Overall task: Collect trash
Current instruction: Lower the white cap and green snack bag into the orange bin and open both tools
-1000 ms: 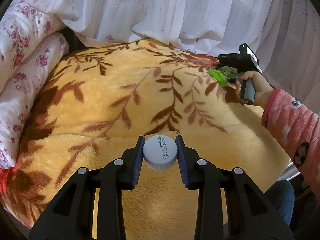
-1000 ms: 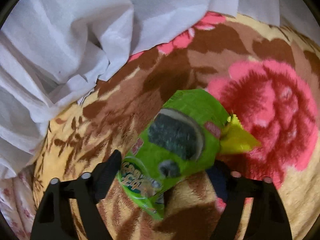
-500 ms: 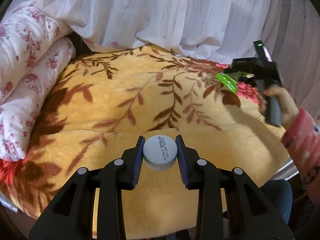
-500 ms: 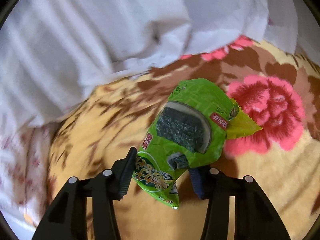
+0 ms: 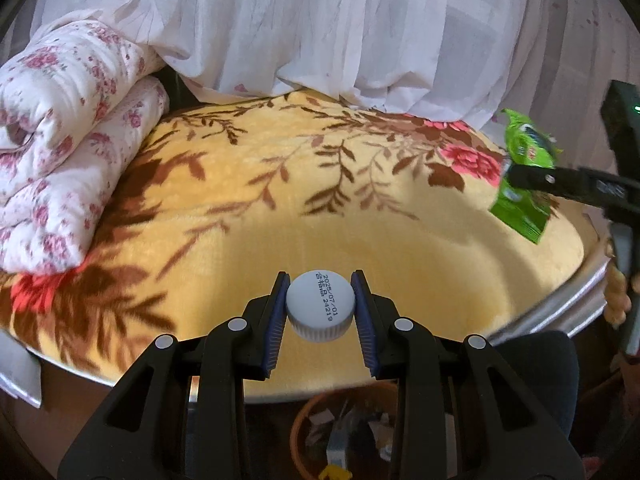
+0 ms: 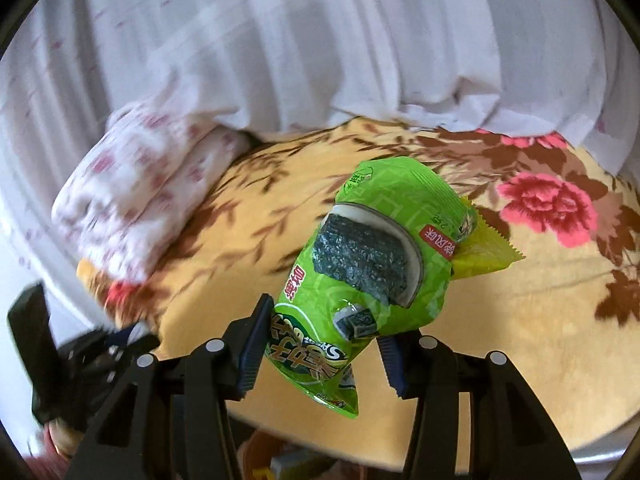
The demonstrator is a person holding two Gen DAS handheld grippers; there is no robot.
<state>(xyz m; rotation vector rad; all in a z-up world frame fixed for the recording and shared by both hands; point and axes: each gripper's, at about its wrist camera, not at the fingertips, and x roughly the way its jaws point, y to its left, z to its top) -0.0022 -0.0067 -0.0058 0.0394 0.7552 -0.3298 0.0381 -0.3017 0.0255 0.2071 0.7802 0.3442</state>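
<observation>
left gripper (image 5: pixel 320 312) jaws grasp a bottle cap (image 5: pixel 320 310), right gripper (image 6: pixel 320 346) jaws a green wrapper (image 6: pixel 372 276); bin (image 5: pixel 344 432) below.

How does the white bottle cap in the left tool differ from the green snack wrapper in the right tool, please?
The bottle cap is small, round and rigid, white with a printed date; the snack wrapper is larger, crumpled and bright green with a seaweed picture. The cap sits wholly between the left tool's pads, whereas the wrapper is pinched near its lower end by the right tool and sticks out well beyond it. Both are held clear above the yellow blanket.
</observation>
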